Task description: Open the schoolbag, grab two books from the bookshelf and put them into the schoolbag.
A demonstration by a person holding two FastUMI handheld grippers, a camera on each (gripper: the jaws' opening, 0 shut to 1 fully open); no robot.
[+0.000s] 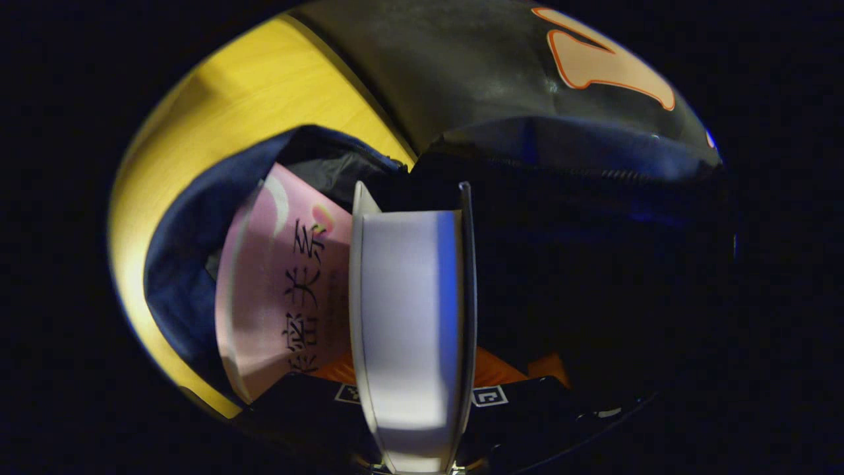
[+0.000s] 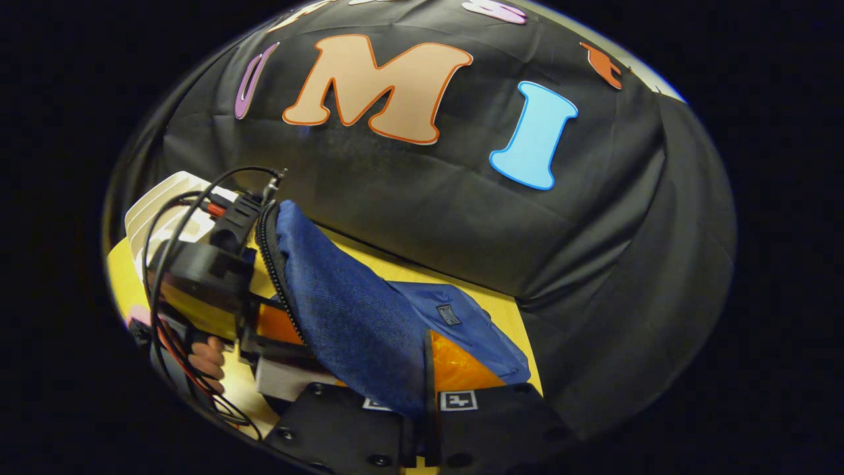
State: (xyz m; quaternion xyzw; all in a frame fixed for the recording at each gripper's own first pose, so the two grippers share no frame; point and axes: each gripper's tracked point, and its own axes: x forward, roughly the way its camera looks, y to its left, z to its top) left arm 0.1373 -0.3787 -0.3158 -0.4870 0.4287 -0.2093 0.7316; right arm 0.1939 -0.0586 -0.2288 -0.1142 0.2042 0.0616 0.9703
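Two books at schoolbag (image 1: 191, 264) mouth | pink book (image 1: 277, 297) already inside | left gripper (image 1: 412, 396) clenched on white book (image 1: 409, 316), edge-on above mouth | right gripper (image 2: 422, 422) pinching schoolbag flap (image 2: 349, 316), holding mouth wide | lower white book straight beside pink one, release only once seated

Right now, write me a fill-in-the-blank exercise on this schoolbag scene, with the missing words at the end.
1. In the left gripper view, the left gripper holds a white book edge-on over the open ____.
2. Already inside the schoolbag lies a book with a ____ cover.
3. In the right gripper view, the right gripper pinches the bag's blue ____ to hold it open.
4. The bag rests on a ____ wooden table.

Missing words: schoolbag; pink; flap; yellow
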